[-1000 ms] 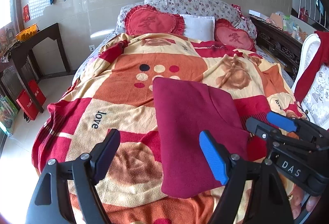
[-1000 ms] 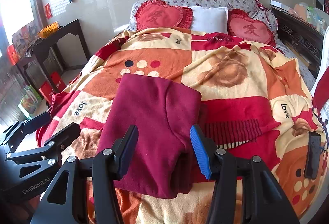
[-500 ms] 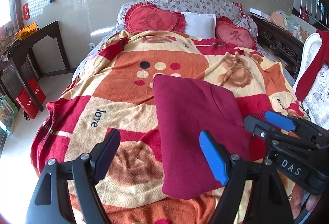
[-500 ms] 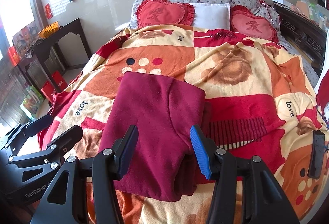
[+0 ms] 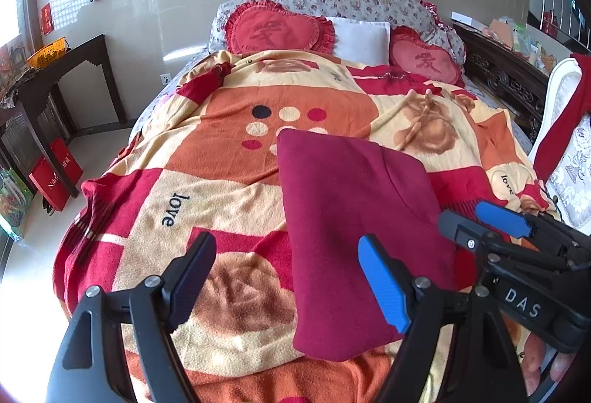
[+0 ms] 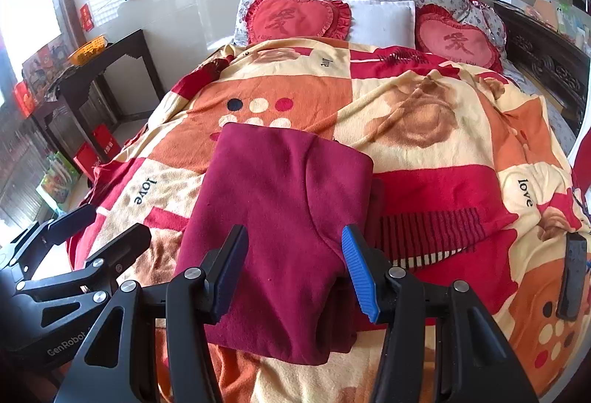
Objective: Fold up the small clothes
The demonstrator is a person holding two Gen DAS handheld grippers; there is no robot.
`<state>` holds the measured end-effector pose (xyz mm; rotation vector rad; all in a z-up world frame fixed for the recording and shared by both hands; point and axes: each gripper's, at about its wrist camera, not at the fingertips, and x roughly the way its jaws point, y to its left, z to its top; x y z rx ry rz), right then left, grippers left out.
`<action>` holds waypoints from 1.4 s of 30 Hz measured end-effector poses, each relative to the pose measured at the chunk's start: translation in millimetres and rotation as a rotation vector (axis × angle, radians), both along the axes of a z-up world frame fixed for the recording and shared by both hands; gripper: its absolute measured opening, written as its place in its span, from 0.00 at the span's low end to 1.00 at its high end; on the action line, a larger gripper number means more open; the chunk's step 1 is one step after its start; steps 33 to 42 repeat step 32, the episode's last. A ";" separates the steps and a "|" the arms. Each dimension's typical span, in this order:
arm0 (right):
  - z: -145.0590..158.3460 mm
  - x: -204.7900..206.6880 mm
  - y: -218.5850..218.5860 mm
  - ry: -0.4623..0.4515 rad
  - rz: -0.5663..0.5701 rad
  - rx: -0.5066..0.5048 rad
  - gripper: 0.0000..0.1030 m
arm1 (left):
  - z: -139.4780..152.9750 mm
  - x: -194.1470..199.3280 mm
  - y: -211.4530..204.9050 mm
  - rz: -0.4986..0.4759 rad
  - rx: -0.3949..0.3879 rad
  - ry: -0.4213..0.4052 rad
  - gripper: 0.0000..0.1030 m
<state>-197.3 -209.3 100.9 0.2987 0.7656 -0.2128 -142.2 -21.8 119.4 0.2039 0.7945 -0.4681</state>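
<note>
Bed w/ bright blanket (image 6: pixel 424 115). Red top (image 6: pixel 280 236) lies folded mid-frame, looks done. Left tool (image 5: pixel 288 284) & right tool (image 6: pixel 295 266) both apart, holding nothing.

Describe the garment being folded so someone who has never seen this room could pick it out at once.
Start from the bed's patchwork blanket of orange, cream and red squares. On its near half lies the folded maroon garment, a flat rectangle just below the patch of coloured dots. Unlike everything around it, it is one plain dark colour, with no pattern or lettering.
</note>
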 end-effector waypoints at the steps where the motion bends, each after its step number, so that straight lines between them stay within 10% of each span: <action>1: -0.5 0.6 0.1 0.002 0.001 0.001 0.32 | -0.5 0.7 -0.6 0.000 0.001 0.001 0.80; 42: -15.0 12.8 -9.5 0.042 -0.003 0.015 0.32 | -7.8 3.2 -13.1 -0.032 -0.008 -0.018 0.80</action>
